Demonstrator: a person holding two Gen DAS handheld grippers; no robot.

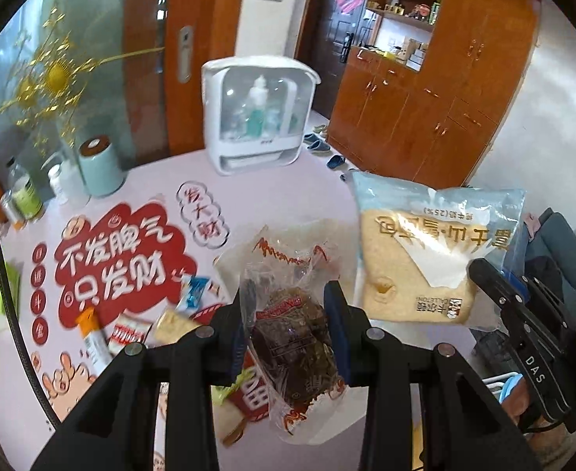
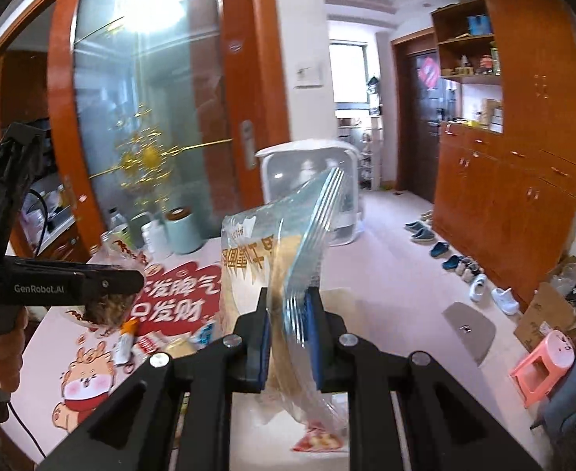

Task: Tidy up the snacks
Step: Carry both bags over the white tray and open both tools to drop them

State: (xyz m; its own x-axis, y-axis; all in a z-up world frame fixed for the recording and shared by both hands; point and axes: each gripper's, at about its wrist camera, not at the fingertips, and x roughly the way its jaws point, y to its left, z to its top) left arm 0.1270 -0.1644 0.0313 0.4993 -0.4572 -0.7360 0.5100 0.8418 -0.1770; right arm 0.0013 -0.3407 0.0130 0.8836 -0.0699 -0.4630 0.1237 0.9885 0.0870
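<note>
at the far edge of the pink table (image 1: pixel 162 180) stands a white plastic cabinet with clear door (image 1: pixel 258 115); a mint round canister (image 1: pixel 101 167) stands at its far left corner.

Between the left gripper's (image 1: pixel 288 337) jaws sits a clear packet of dark dried snack (image 1: pixel 291 337). To their right, lifted off the table (image 1: pixel 150 180), hangs the toast bread bag (image 1: pixel 425 251), its sealed edge between the right gripper's (image 2: pixel 288 337) jaws. Left of and below the left jaws, small snack sachets (image 1: pixel 130 329) lie on the table. Beyond both, a cabinet-like appliance (image 1: pixel 258 114) stands, apparently at the table's far edge.
</note>
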